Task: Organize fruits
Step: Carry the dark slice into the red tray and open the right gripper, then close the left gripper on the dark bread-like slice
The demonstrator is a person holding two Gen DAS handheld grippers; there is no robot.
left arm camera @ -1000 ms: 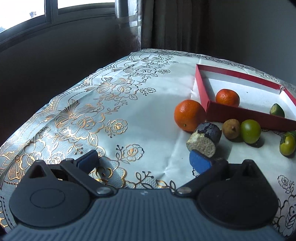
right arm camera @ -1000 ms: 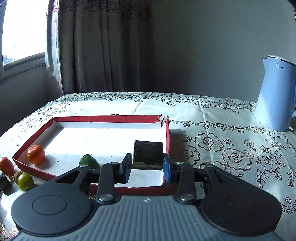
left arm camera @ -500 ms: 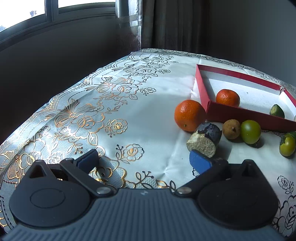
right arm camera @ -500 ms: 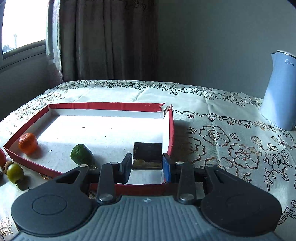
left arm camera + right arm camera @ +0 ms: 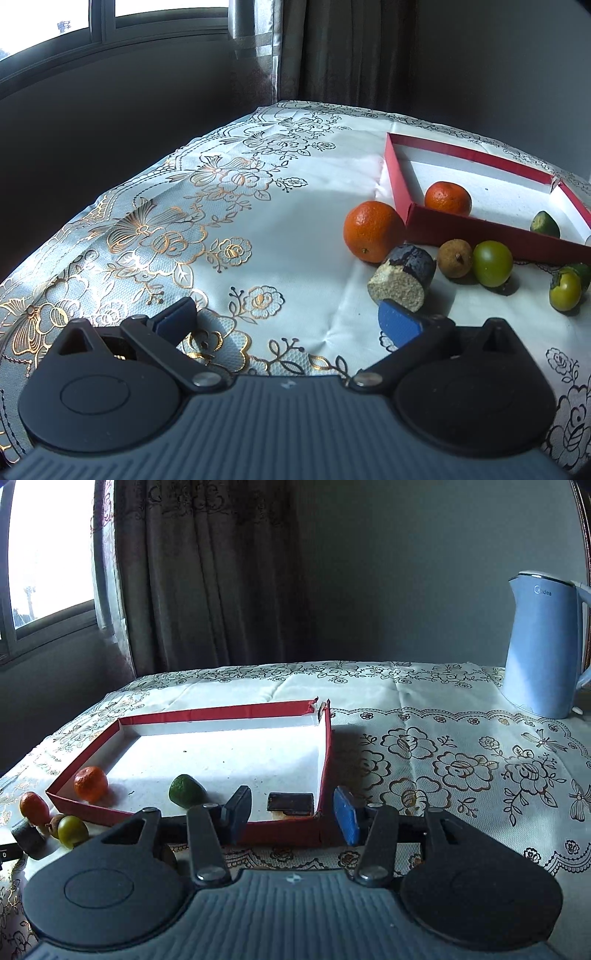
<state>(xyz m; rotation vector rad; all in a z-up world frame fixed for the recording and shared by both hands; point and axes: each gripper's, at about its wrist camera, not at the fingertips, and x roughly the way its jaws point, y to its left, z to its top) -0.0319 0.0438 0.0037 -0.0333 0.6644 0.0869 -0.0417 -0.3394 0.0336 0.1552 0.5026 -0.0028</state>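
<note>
In the right wrist view a red tray (image 5: 221, 712) with a white floor holds a small orange (image 5: 90, 783), a green lime (image 5: 186, 791) and a dark flat piece (image 5: 290, 804) in its near right corner. My right gripper (image 5: 291, 812) hangs just before that corner. Its jaws are opening, and the pads stand clear of the dark piece. In the left wrist view my left gripper (image 5: 288, 323) is open over the cloth with nothing in it. Beyond its right pad (image 5: 399, 325) lie a dark cut chunk (image 5: 402, 277), a big orange (image 5: 373, 230), a brown fruit (image 5: 455, 257) and a green fruit (image 5: 493, 263).
A blue kettle (image 5: 541, 646) stands at the back right of the table. Another yellow-green fruit (image 5: 565, 291) lies by the tray's front wall (image 5: 480, 232). Flowered tablecloth (image 5: 221, 221) spreads to the left, with a dark wall and a window behind the table's edge.
My right gripper's jaws have spread off the dark flat piece, which now lies in the tray's corner, and the gripper has drawn back. The left gripper has stayed still.
</note>
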